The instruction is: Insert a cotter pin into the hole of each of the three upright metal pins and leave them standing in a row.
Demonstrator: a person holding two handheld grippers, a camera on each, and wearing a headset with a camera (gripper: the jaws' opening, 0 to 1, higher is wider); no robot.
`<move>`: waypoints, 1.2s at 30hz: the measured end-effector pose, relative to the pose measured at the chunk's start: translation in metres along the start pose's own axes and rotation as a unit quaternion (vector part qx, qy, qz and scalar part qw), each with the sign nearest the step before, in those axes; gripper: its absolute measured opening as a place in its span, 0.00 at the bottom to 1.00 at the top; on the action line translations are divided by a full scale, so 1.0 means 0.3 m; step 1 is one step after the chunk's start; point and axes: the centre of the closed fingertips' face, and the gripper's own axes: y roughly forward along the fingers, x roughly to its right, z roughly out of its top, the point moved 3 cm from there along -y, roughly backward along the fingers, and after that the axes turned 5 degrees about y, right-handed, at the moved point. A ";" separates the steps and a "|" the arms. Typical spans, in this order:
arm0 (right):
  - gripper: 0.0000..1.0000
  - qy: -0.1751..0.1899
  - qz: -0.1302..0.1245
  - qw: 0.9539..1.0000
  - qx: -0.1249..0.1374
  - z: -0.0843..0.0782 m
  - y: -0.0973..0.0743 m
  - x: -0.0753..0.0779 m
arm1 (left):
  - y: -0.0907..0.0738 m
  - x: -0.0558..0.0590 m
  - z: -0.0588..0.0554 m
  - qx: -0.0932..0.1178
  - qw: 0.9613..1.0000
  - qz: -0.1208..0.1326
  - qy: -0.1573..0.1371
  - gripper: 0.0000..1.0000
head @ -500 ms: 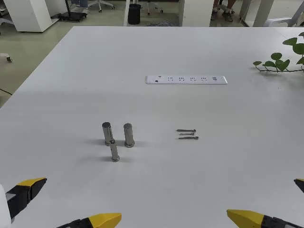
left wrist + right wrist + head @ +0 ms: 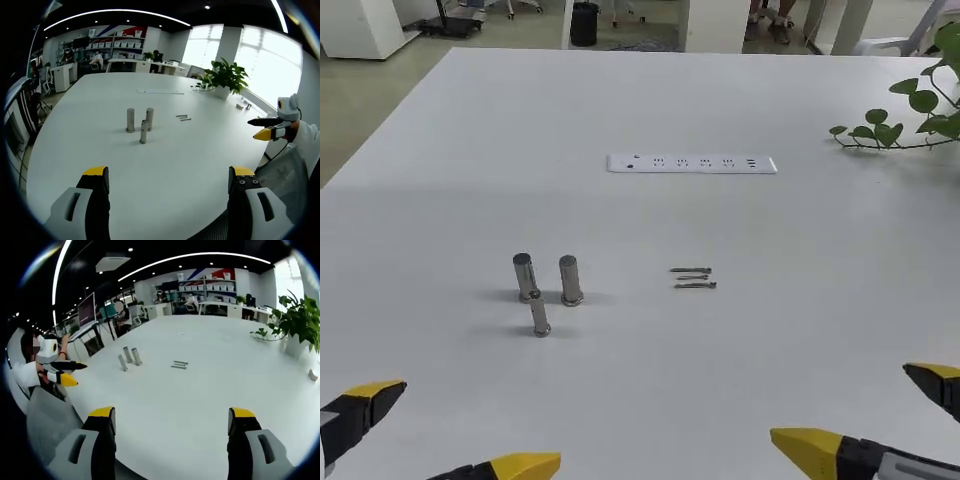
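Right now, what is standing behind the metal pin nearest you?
A left pin and a right pin stand upright behind the front pin. Its top covers part of the left pin's foot. Farther back lies a power strip.

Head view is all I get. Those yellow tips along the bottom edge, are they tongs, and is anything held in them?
Observer: Yes. The left gripper view shows the left tongs wide open with nothing between the jaws. The three metal pins stand well ahead of them.
Operator: And the other pair?
Observer: In the right gripper view the right tongs are open and empty too, with the cotter pins lying far in front.
Operator: Where do the green leaves at my right edge come from?
Observer: From a plant in a white pot that stands on the table.
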 end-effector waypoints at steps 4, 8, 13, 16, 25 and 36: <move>0.91 -0.004 -0.001 1.000 -0.003 -0.002 0.000 0.000 | 0.009 -0.024 -0.001 0.005 1.000 0.002 -0.003 0.99; 0.92 -0.010 -0.007 1.000 -0.008 -0.001 -0.003 0.006 | 0.017 -0.029 0.003 0.003 1.000 0.006 -0.001 0.99; 0.92 -0.010 -0.013 1.000 -0.004 0.007 -0.014 0.015 | 0.023 -0.017 0.014 0.005 1.000 -0.003 -0.003 0.99; 0.92 -0.009 -0.015 1.000 -0.004 0.007 -0.019 0.020 | 0.024 -0.008 0.026 0.007 1.000 -0.005 0.000 0.99; 0.92 -0.010 -0.019 1.000 -0.007 0.014 -0.027 0.031 | 0.017 -0.002 0.032 0.006 1.000 -0.009 0.003 0.97; 0.96 -0.021 -0.008 0.999 -0.025 0.001 -0.007 0.019 | 0.015 -0.014 0.030 -0.018 0.999 0.007 0.041 0.99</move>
